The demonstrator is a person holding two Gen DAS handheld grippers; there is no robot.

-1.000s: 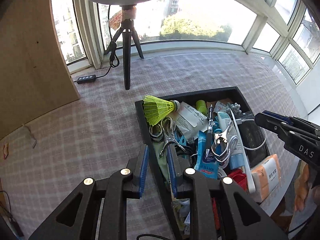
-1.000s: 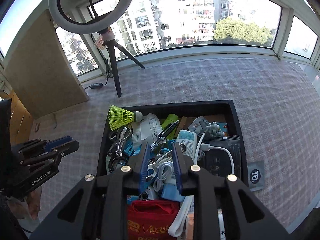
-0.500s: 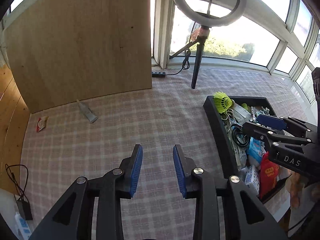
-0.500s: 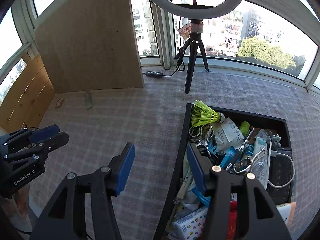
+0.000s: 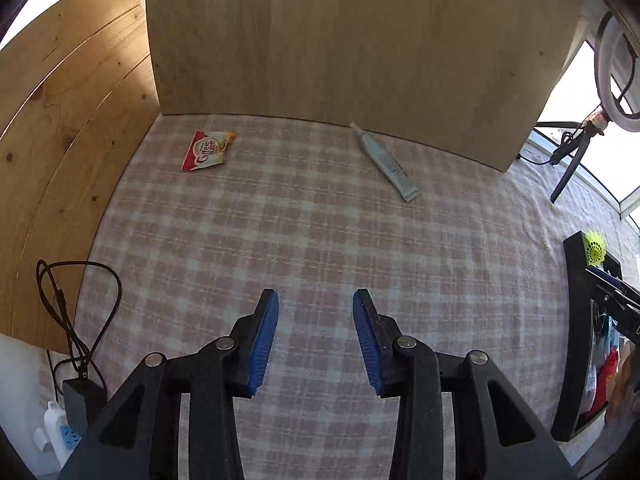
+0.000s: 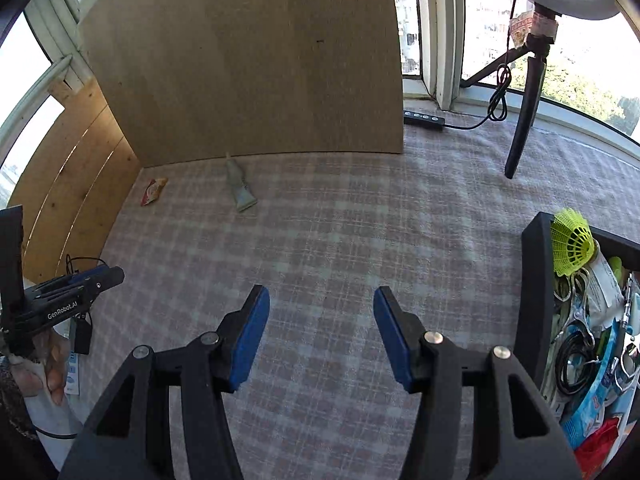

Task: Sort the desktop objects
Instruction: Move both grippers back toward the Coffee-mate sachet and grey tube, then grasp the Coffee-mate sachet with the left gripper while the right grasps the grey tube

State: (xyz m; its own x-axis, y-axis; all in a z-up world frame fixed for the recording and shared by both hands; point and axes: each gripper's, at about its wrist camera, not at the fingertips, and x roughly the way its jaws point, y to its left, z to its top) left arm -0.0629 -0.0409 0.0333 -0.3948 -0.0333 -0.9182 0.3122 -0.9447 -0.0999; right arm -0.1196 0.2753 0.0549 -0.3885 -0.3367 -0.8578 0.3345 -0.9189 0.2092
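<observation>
A red-and-white coffee creamer sachet (image 5: pixel 208 151) and a pale tube (image 5: pixel 386 163) lie on the checked tablecloth near the wooden back board; both also show in the right wrist view, sachet (image 6: pixel 153 191) and tube (image 6: pixel 239 189). My left gripper (image 5: pixel 316 340) hangs over bare cloth, its jaws opening with nothing between them. My right gripper (image 6: pixel 321 334) stands open and empty over the cloth. A black tray (image 6: pixel 534 280) full of mixed items, with a yellow shuttlecock (image 6: pixel 571 247) at its far corner, sits at the right. The left gripper (image 6: pixel 80 284) appears at the left edge.
A wooden board (image 5: pixel 340 48) stands upright at the back and wood panelling (image 5: pixel 60 120) lines the left. A ring-light tripod (image 6: pixel 524 116) and a black remote (image 6: pixel 424 119) stand at the back right. Cables and a power strip (image 5: pixel 64 432) lie at the left edge.
Both grippers swung left, away from the tray and out over bare cloth, and both opened wider. The sachet and tube now lie ahead; the tray sits at the right edge.
</observation>
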